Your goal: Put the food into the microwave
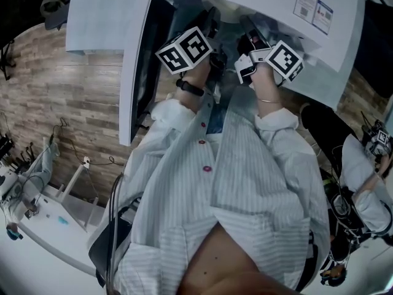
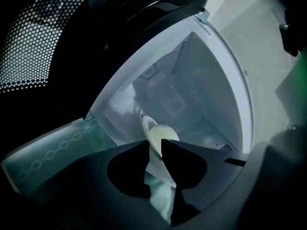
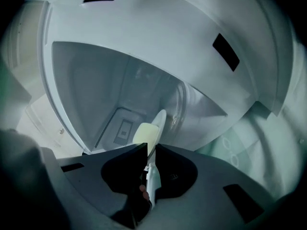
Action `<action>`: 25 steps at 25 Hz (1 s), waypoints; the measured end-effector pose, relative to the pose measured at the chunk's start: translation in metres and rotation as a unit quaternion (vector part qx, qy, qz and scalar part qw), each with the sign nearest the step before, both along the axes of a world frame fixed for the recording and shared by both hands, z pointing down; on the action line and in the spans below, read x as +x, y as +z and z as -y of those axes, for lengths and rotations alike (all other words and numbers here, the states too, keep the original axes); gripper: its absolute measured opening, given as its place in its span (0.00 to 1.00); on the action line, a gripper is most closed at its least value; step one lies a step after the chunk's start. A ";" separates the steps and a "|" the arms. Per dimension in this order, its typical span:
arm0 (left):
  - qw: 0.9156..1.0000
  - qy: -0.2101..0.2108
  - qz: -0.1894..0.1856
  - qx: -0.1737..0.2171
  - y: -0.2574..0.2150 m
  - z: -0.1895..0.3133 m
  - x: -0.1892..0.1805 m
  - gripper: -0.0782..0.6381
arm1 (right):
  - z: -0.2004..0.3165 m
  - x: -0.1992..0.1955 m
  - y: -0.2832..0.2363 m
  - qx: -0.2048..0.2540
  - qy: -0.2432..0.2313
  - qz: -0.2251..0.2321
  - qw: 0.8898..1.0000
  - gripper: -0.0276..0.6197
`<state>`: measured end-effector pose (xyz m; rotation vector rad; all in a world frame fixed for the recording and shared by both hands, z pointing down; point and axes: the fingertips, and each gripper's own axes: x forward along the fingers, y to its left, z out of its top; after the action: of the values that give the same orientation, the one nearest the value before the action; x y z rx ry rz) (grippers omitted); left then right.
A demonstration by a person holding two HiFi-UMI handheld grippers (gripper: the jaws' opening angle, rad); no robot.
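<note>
A white plate [image 2: 160, 170] with pale yellow food [image 2: 163, 133] is held edge-on at the mouth of the white microwave [image 1: 264, 2], in front of its lit cavity [image 2: 192, 85]. My left gripper [image 2: 153, 143] is shut on the plate's rim. From the other side my right gripper [image 3: 150, 148] is shut on the same plate [image 3: 160, 119], with the food [image 3: 144, 132] just past its jaws. In the head view both grippers, left [image 1: 212, 42] and right [image 1: 252, 48], reach into the opening, and the plate is hidden behind them.
The microwave door [image 1: 138, 72] stands open at the left, its perforated window [image 2: 33, 37] close beside my left gripper. A teal patterned cloth [image 2: 48, 152] lies under the microwave. Another person [image 1: 368, 171] is at the right, and a white table [image 1: 43, 220] at the lower left.
</note>
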<state>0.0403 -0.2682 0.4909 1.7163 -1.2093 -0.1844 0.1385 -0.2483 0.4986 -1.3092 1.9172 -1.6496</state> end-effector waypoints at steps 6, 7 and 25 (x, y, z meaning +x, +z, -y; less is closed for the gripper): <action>1.000 0.003 0.014 0.004 0.004 0.013 -0.003 0.21 | 0.015 -0.003 0.003 0.008 -0.001 -0.027 1.000 0.13; 1.000 0.005 0.017 0.004 0.005 0.014 -0.003 0.21 | 0.016 -0.003 0.004 0.010 -0.001 -0.032 0.999 0.13; 0.993 0.067 0.098 0.022 0.009 0.031 0.010 0.24 | 0.029 0.007 0.005 0.033 -0.004 -0.144 0.989 0.18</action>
<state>0.0506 -0.2992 0.5001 1.8820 -1.2321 0.0400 0.1451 -0.2777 0.5039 -1.5871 2.1189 -1.4499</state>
